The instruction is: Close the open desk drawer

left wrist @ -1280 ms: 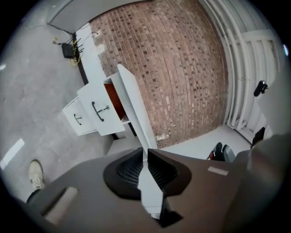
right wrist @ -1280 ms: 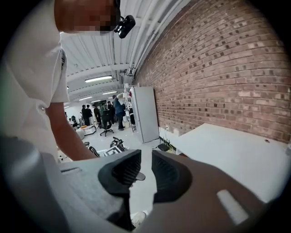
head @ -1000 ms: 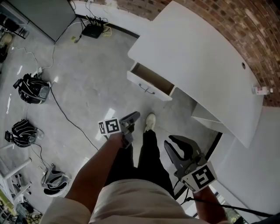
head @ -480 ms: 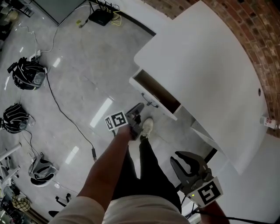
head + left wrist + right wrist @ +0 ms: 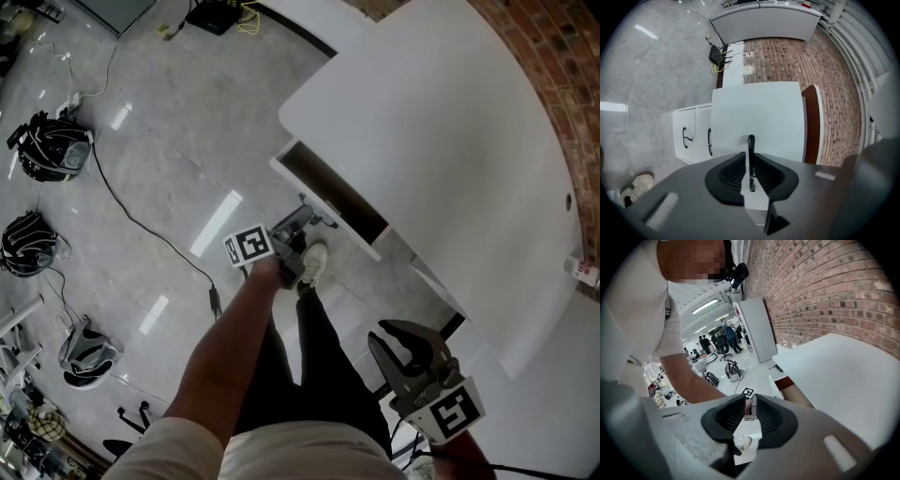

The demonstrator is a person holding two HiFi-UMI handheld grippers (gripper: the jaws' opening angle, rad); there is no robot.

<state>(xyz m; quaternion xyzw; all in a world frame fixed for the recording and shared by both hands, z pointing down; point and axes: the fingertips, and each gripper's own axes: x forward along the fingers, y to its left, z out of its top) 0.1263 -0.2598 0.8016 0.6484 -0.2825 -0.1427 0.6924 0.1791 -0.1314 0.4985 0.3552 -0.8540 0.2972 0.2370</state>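
The white desk (image 5: 431, 141) has one drawer (image 5: 333, 192) pulled out, its brown inside showing. On its white front (image 5: 354, 242) is a black handle (image 5: 317, 217). My left gripper (image 5: 300, 219) is shut, with its tips right at that handle. In the left gripper view the handle (image 5: 751, 140) runs upright along the narrow slit of the left gripper (image 5: 751, 161); I cannot tell whether they touch. My right gripper (image 5: 405, 330) hangs back low at the right, shut and holding nothing. In its own view the right gripper (image 5: 751, 408) points past the desk.
Two shut drawers with black handles (image 5: 685, 137) sit beside the open one. The person's shoe (image 5: 314, 262) stands just under the drawer front. Helmets (image 5: 52, 145) and a black cable (image 5: 141, 225) lie on the grey floor to the left. A brick wall (image 5: 562, 56) backs the desk.
My left gripper has moved forward from mid-air up to the drawer's handle, still shut. The right gripper has stayed low at the right.
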